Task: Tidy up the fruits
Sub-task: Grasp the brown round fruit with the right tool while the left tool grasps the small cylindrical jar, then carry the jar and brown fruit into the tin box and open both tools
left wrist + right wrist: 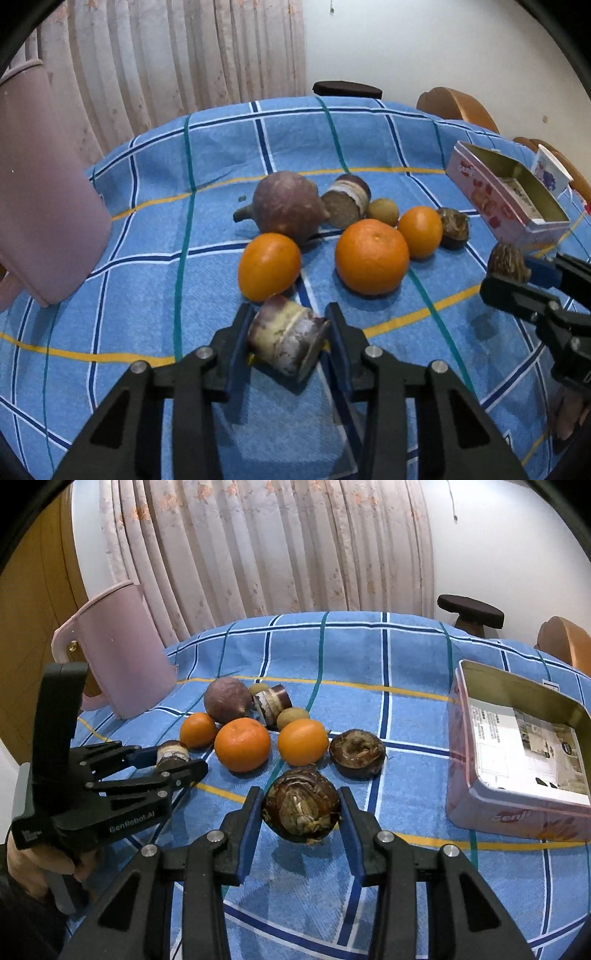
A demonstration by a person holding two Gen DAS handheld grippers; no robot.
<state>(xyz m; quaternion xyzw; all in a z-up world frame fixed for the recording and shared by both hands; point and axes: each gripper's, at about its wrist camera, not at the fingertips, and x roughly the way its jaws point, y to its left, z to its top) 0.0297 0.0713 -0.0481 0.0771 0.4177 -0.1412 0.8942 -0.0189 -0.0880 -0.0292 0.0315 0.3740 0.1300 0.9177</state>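
Both grippers grip produce: left [290,338] sugarcane-like chunk [286,336], right [300,810] bulb [300,806].

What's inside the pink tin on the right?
The pink tin holds no fruit that shows: only a printed paper sheet on its gold-coloured floor. The near wall hides the front strip of the bottom, so that part is unknown.

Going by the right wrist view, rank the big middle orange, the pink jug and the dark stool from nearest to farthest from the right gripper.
1. Big middle orange, just ahead and left of the right gripper.
2. Pink jug, far left on the cloth.
3. Dark stool, beyond the table's far edge, right.
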